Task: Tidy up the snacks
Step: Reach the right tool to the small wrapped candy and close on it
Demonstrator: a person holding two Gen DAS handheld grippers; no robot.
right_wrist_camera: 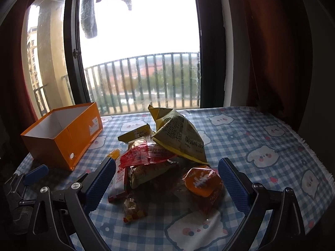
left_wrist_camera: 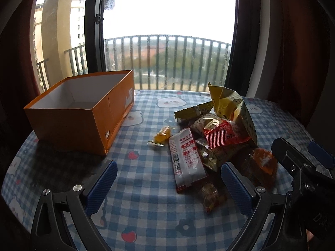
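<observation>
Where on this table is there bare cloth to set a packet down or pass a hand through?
Bare cloth lies between the orange box and the snack pile, broken only by a small yellow candy, and right of the pile toward the fringed edge. The box is empty. The pile is crowded.

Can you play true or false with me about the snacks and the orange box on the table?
1. The orange box has snacks in it. False: what shows of its inside is bare, and the snacks lie in a pile on the checked tablecloth.
2. The big yellow bag sits on top of the pile. True.
3. The right gripper is squeezing the red packet. False: its jaws stand wide open, holding nothing.
4. The small orange candy lies apart from the pile, toward the box. True.
5. The left gripper is open. True.
</observation>
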